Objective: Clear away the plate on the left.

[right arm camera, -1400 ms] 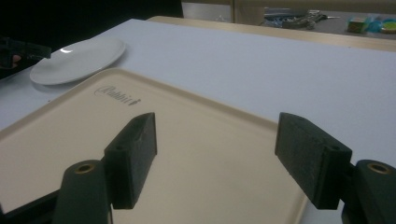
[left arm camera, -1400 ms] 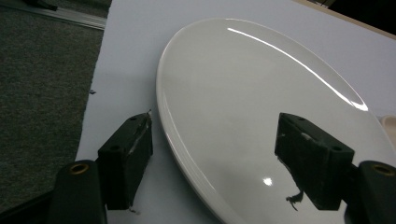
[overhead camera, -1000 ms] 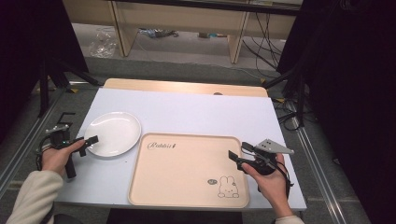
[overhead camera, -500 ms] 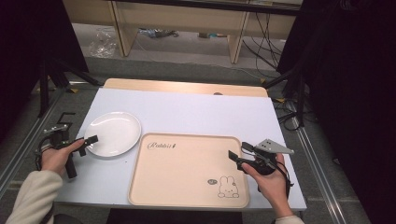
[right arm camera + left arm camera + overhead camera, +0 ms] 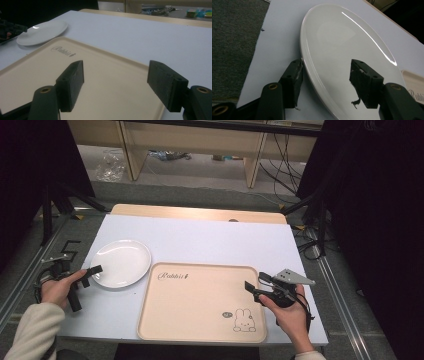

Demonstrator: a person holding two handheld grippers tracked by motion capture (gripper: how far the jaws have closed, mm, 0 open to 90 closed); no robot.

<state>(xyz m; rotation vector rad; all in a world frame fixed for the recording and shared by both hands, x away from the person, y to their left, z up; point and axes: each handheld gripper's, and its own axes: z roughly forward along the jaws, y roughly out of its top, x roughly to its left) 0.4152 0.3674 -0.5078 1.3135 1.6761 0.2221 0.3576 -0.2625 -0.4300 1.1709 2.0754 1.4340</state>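
Note:
A white plate [image 5: 121,262] lies on the white table, left of a beige tray [image 5: 200,305] with a rabbit drawing. My left gripper [image 5: 91,272] is open at the plate's near-left rim. In the left gripper view the plate [image 5: 342,40] has its rim between the open jaws of the left gripper [image 5: 327,70], one jaw outside the rim and one over the plate. My right gripper [image 5: 252,289] is open at the tray's right edge. In the right gripper view the right gripper [image 5: 116,72] straddles the rim of the tray [image 5: 37,72], with nothing held.
The white tabletop [image 5: 210,240] stretches bare behind the tray. A wooden strip [image 5: 200,213] runs along its far edge. Metal rails and stand legs [image 5: 55,255] sit left of the table, and cables [image 5: 300,185] lie on the floor beyond.

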